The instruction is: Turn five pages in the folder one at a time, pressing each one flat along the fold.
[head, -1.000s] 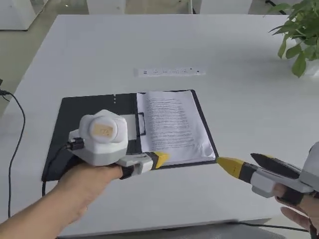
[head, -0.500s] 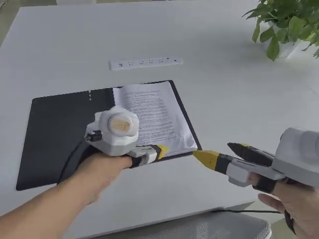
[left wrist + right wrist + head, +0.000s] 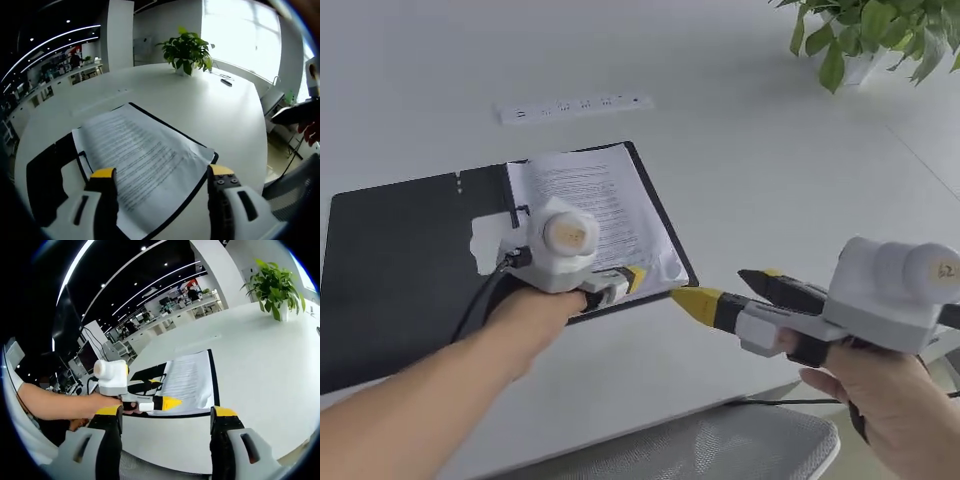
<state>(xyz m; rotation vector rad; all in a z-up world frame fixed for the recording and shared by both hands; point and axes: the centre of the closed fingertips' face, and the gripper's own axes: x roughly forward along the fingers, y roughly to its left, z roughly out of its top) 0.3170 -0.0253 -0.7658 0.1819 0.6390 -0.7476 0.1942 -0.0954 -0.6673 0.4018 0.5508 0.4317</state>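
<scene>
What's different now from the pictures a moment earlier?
The left gripper slid along the near edge of the folder toward the lower right corner of the pages. Nothing was gripped. Unchanged: both grippers open, the right gripper pointing at that corner, power strip and plant in place; the camera swung.

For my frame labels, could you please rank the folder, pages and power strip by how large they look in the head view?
1. folder
2. pages
3. power strip; it lies farther off, so it may look smaller than it is.
</scene>
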